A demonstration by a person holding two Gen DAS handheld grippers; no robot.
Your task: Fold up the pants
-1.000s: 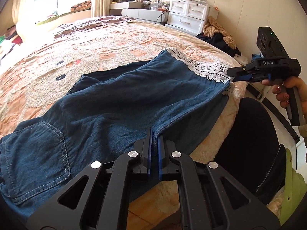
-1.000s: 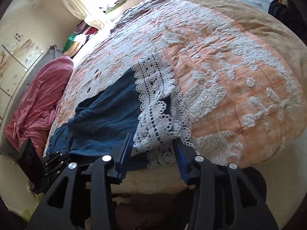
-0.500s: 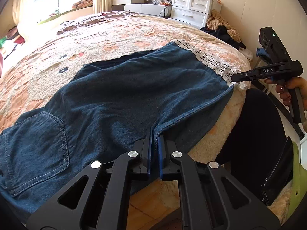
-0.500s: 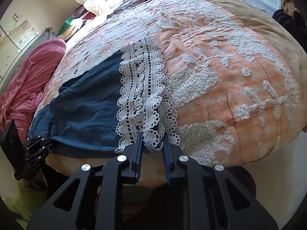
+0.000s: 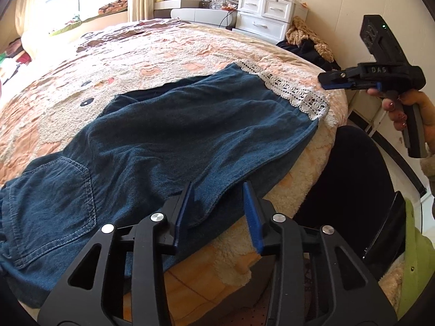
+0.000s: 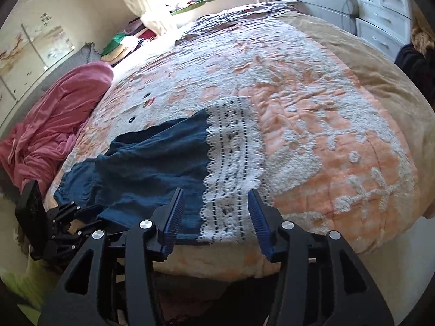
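Dark blue denim pants (image 5: 168, 141) with a white lace hem (image 5: 296, 92) lie flat across the near edge of the bed, back pocket (image 5: 51, 201) at the left. My left gripper (image 5: 220, 212) is opening over the pants' near edge; the cloth lies loose between its jaws, untouched by the pads. In the right wrist view the pants (image 6: 152, 163) end in the lace hem (image 6: 233, 163). My right gripper (image 6: 214, 217) is opening just above the hem, pads clear of the lace. That right gripper (image 5: 337, 80) also shows in the left wrist view, beyond the hem.
The bed has a peach and white textured quilt (image 6: 312, 114). A pink blanket (image 6: 54, 114) is heaped at its far left side. White drawers (image 5: 269, 13) and a pile of clothes (image 5: 307, 38) stand by the far wall. A black chair (image 5: 359, 179) sits beside the bed.
Both grippers have let go: the left jaws spread off the pants' edge, the right jaws came off the lace hem and lifted a little. The pants now lie flat.
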